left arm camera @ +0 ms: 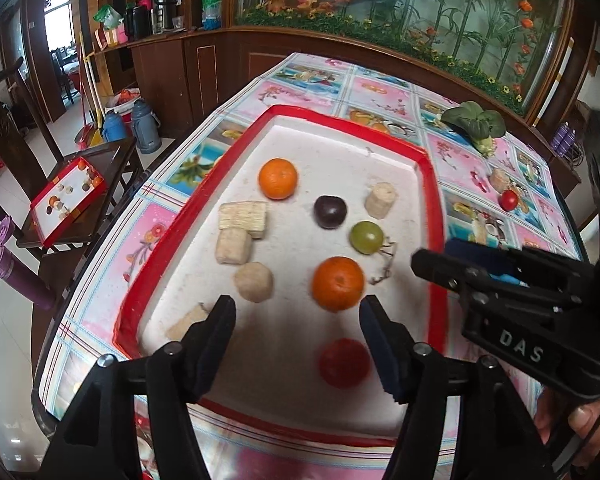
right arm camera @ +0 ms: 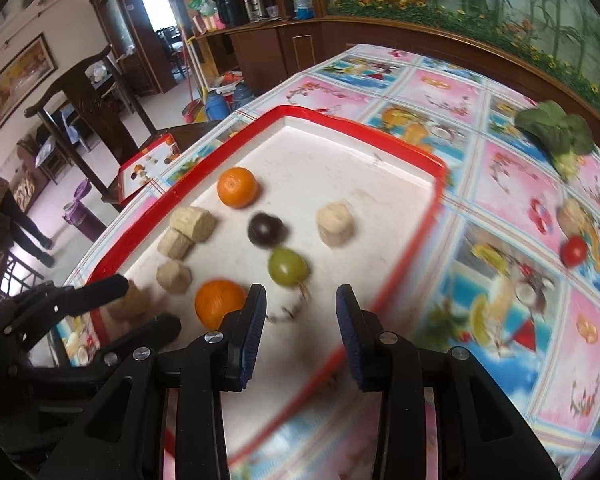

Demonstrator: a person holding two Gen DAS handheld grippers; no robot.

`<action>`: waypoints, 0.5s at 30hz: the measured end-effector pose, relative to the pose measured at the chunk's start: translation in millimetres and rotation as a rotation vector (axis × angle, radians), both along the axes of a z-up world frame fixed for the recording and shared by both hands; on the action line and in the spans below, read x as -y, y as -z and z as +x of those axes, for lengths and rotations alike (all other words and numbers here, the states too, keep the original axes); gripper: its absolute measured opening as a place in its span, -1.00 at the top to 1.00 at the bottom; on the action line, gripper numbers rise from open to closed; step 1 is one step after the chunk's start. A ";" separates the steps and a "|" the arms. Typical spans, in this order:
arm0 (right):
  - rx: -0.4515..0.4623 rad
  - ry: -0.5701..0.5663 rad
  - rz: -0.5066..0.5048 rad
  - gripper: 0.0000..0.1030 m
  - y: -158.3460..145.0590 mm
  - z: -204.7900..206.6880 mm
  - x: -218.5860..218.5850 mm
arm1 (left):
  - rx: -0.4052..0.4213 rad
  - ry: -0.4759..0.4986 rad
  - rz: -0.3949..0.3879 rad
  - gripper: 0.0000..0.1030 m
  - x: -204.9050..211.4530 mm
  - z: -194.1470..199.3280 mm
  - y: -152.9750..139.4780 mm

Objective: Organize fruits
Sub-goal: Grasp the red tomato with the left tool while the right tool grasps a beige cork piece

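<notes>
A red-rimmed white tray point(left arm camera: 434, 216) point(right arm camera: 440, 184) on the table holds two oranges point(left arm camera: 278, 179) point(left arm camera: 337, 283), a dark plum point(left arm camera: 330, 211), a green grape point(left arm camera: 366, 237), a red tomato point(left arm camera: 344, 362) and several beige food blocks point(left arm camera: 242, 216). My left gripper point(left arm camera: 298, 320) is open and empty above the tray's near end, with the tomato between its fingers. My right gripper point(right arm camera: 301, 308) is open and empty over the tray's near right part, beside the near orange point(right arm camera: 218, 302) and below the grape point(right arm camera: 287, 266). It also shows in the left wrist view point(left arm camera: 460, 256).
On the tablecloth right of the tray lie a small red tomato point(left arm camera: 509, 199) point(right arm camera: 574, 251), a beige piece point(left arm camera: 499, 179) and a leafy green vegetable point(left arm camera: 476, 122) point(right arm camera: 558, 132). A chair with a second tray point(left arm camera: 66, 196) stands left of the table. A cabinet runs behind.
</notes>
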State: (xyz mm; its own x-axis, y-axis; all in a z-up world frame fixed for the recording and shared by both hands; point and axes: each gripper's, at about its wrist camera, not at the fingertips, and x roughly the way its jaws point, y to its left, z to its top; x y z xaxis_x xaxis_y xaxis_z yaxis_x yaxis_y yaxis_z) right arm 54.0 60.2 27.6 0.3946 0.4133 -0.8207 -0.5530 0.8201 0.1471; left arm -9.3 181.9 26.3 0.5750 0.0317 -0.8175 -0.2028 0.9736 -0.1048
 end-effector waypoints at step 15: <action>-0.066 0.212 0.046 0.29 13.7 -8.4 131.0 | 0.015 0.206 0.077 -0.56 114.7 20.3 -17.8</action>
